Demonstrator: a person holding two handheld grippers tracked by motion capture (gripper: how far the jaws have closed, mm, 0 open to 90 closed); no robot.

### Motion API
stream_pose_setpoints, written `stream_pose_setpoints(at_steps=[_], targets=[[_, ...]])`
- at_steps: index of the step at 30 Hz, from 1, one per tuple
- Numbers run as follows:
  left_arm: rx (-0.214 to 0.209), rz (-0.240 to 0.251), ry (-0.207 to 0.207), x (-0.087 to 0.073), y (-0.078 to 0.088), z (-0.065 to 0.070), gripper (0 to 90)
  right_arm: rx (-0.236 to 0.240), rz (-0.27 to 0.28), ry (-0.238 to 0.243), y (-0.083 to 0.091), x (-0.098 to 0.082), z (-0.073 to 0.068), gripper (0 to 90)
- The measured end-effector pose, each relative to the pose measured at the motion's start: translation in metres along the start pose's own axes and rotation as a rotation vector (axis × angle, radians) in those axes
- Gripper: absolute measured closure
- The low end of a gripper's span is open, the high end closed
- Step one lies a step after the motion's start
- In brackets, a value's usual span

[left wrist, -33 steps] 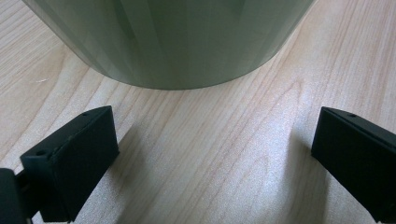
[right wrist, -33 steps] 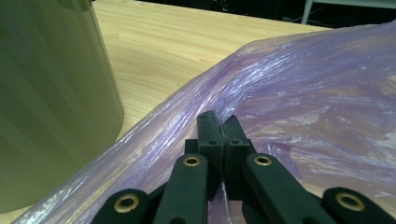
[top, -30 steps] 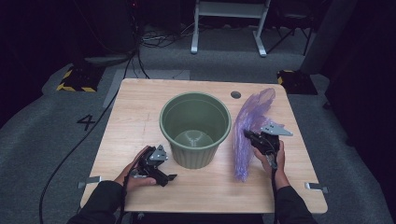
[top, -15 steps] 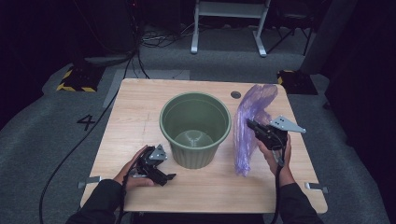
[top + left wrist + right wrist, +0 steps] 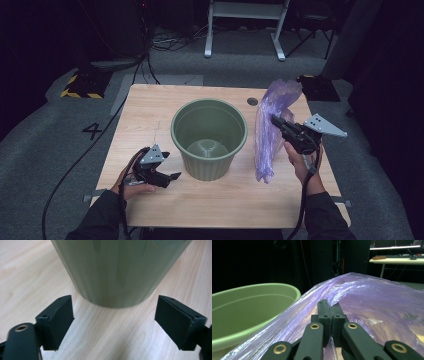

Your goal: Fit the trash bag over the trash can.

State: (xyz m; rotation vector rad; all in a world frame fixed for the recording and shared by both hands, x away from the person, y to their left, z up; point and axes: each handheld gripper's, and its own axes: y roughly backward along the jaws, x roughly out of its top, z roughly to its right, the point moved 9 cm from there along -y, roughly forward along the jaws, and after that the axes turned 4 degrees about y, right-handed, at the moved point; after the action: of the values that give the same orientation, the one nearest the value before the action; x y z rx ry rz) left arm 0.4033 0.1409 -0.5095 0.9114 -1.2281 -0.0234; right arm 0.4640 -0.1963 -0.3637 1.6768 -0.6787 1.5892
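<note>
A green plastic bucket (image 5: 209, 137) stands upright in the middle of the wooden table (image 5: 150, 105); its interior looks bare. To its right, my right gripper (image 5: 275, 120) is shut on a purple plastic bag (image 5: 267, 130) and holds it up, the bag's lower end hanging down to the tabletop. In the right gripper view the jaws pinch the bag's film (image 5: 367, 297) with the bucket rim (image 5: 254, 290) at left. My left gripper (image 5: 172, 176) is low at the bucket's left front, open; its jaws have just been closing a little, nothing between them, the bucket wall (image 5: 120, 270) just ahead.
A dark round hole (image 5: 252, 101) sits in the tabletop near the far edge. Cables trail from both grippers off the table's near side. Beyond the table are a white frame stand (image 5: 245, 25), floor cables and a yellow-black striped block (image 5: 80, 87).
My right gripper has risen with the purple bag, drawing it taller beside the bucket. My left gripper has lifted slightly near the bucket's base.
</note>
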Motion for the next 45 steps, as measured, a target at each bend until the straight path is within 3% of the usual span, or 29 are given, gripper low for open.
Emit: stream_pose_setpoints(at_steps=[8,17,28,31,34,38,45], targets=[[-0.026,0.023,-0.027,0.02,-0.004,0.008,15.5,0.008,0.04,0.0,0.008,0.024,-0.002,89.8],[-0.041,0.029,-0.023,0.032,-0.015,0.011,14.8,0.034,0.098,-0.026,0.01,0.053,-0.007,89.9],[-0.06,0.023,-0.032,0.043,-0.029,0.016,14.8,0.051,0.12,-0.016,0.006,0.071,-0.017,89.9],[-0.059,0.0,-0.059,0.047,-0.033,0.018,15.0,0.052,0.121,0.0,0.001,0.076,-0.021,89.9],[-0.06,-0.009,-0.059,0.049,-0.033,0.019,15.1,0.052,0.123,-0.001,-0.005,0.078,-0.023,89.9],[-0.075,0.0,-0.048,0.048,-0.027,0.019,16.1,0.053,0.117,-0.005,-0.016,0.079,-0.026,89.8],[0.003,0.028,-0.054,0.038,0.005,0.013,16.2,0.061,0.093,0.001,-0.036,0.082,-0.031,89.8]])
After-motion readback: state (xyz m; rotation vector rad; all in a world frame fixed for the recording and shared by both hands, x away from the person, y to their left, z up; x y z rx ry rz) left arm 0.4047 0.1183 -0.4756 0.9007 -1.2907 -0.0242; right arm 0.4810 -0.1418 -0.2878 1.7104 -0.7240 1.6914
